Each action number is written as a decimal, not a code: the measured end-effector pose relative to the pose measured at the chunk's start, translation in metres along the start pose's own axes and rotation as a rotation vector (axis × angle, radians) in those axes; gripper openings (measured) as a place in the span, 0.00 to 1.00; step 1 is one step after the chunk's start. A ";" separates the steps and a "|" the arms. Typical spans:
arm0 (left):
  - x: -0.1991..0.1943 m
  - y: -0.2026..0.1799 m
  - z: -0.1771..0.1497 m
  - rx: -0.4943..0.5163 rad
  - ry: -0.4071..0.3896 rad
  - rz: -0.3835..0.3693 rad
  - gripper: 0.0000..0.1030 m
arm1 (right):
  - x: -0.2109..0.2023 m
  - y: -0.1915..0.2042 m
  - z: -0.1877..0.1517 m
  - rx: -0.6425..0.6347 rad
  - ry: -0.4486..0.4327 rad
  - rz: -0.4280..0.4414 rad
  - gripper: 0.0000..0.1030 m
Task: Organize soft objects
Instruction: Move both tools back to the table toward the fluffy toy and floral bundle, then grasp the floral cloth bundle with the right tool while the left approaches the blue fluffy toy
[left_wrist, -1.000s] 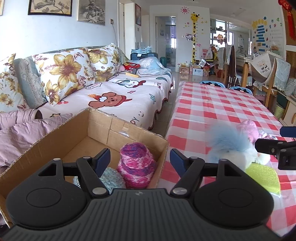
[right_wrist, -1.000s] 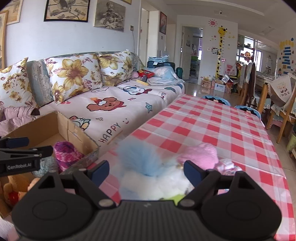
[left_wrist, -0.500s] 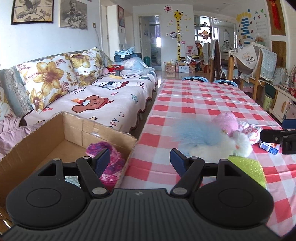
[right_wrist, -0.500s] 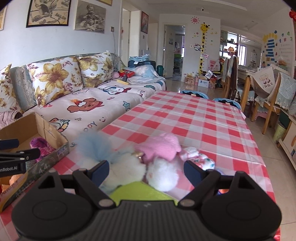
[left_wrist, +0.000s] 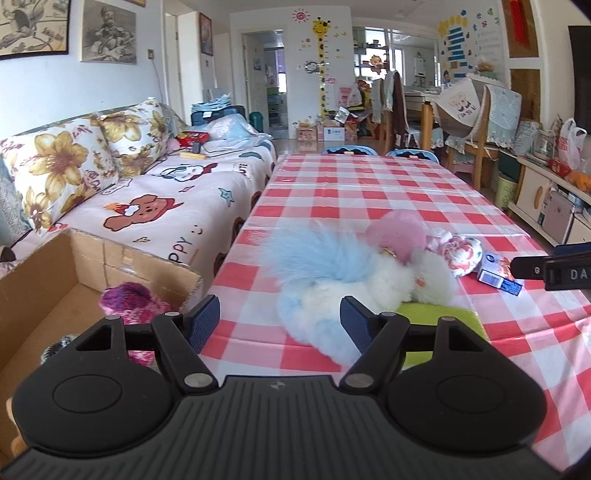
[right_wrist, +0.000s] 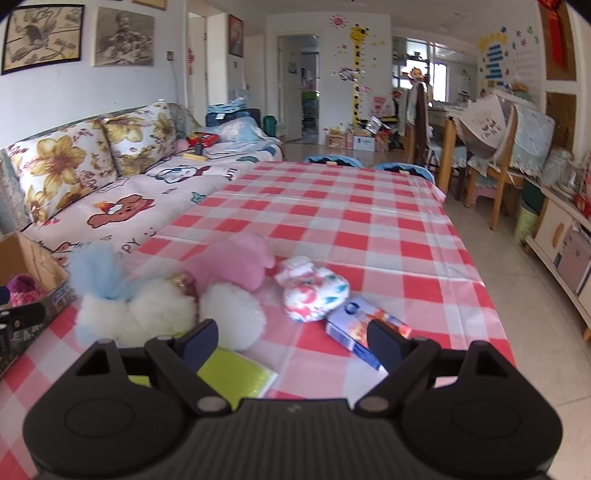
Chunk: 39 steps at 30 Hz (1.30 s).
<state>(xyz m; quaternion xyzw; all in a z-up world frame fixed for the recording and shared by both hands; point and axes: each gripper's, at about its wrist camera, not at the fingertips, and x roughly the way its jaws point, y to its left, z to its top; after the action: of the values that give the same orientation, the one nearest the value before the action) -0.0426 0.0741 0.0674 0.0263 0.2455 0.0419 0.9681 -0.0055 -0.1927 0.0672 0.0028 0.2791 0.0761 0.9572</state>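
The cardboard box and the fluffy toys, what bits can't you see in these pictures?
- Cardboard box: in the left wrist view the left gripper covers its near end; what lies beside the pink knitted thing is hidden.
- Green sponge: the right gripper partly covers it in the right wrist view.
- Blue and white fluffy toy: only fur shows; no face can be made out.
- Small printed box: print too blurred to read.

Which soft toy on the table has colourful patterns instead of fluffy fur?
The small patterned cloth bundle, beside the pink plush; the white-and-blue toy is fluffy.
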 end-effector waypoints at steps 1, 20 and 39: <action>0.000 -0.003 -0.001 0.007 0.000 -0.006 0.87 | 0.003 -0.005 -0.002 0.015 0.006 -0.003 0.85; 0.043 -0.033 0.007 0.188 0.014 -0.229 0.95 | 0.043 -0.025 -0.004 0.111 0.042 -0.021 0.85; 0.086 -0.036 -0.005 0.252 0.138 -0.307 1.00 | 0.099 -0.037 0.006 0.162 0.026 0.040 0.96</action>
<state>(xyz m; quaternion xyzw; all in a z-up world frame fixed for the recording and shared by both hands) 0.0328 0.0462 0.0202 0.1067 0.3157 -0.1356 0.9330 0.0854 -0.2149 0.0179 0.0847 0.2968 0.0723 0.9484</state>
